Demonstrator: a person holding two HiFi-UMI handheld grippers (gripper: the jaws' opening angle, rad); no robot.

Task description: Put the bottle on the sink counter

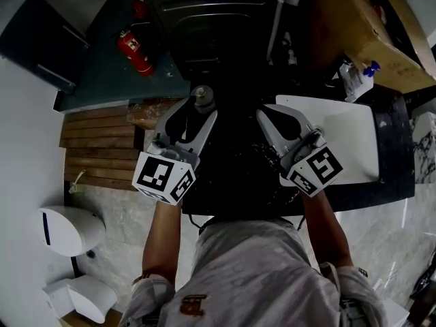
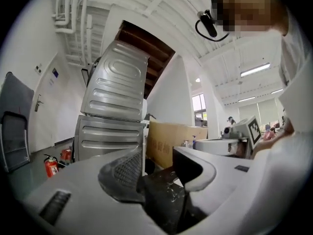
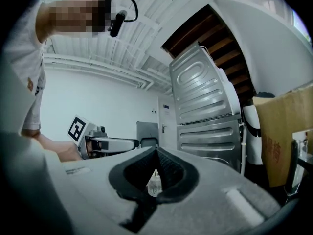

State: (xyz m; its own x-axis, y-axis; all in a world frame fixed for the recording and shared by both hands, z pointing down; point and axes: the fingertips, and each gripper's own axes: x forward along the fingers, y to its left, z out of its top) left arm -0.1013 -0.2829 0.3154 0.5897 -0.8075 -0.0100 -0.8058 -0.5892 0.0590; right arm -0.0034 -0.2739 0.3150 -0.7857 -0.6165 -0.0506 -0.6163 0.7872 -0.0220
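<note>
My left gripper (image 1: pixel 201 112) is roughly half open, with both pads clamped on the clear plastic bottle with a grey cap (image 1: pixel 202 99). The bottle is upright at my 12 o'clock, a fingertip on either side. In the left gripper view it fills the gap between the pads. My right gripper (image 3: pixel 156 153) is closed tip to tip and holds nothing, near the left one at its 3 o'clock. The white sink basin (image 1: pixel 354 138) on the black stone counter (image 1: pixel 398 162) is at the bottle's 3 o'clock, well apart. A red fire extinguisher (image 1: pixel 134 50) lies at 10 o'clock. It's too dark to tell what's under the bottle.
</note>
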